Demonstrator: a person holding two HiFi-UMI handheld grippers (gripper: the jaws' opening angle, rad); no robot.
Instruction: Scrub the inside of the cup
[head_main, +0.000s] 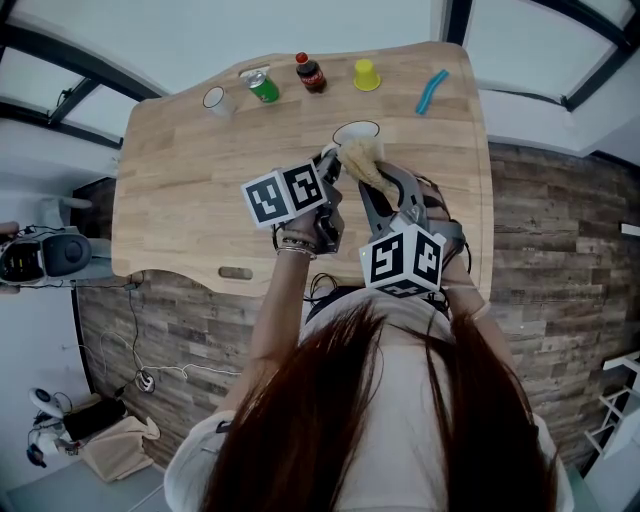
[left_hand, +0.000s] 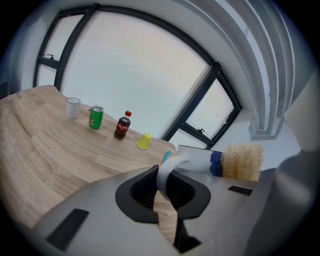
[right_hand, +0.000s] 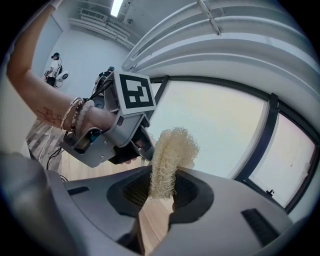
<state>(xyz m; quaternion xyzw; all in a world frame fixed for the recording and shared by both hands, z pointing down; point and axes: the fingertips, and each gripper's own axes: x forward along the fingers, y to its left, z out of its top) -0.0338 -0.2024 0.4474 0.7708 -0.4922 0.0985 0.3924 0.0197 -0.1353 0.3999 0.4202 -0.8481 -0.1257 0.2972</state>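
Currently, in the head view, a white ceramic cup (head_main: 356, 130) with a round rim is being held over the far middle of the pale wooden table (head_main: 190, 190) by the left gripper (head_main: 327, 163), and a beige, fibrous mesh scrubber (head_main: 360, 158) is being held at its mouth by the right gripper (head_main: 378, 185); whether the cup is being rested on the wood cannot be told. In the left gripper view, the cup's curved white handle (left_hand: 167, 170) is being pinched between that gripper's closed jaws, and the scrubber is being shown just beside the cup's open end, with a small blue part (left_hand: 215, 164) between them that cannot be identified. In the right gripper view, the scrubber is being clamped between the right jaws, its tuft standing out past them toward the left gripper. The approach is judged to be the step in hand, with scrubbing not yet begun; next, the tuft is to be pushed inside and turned against the wall while the handle is being held steady.
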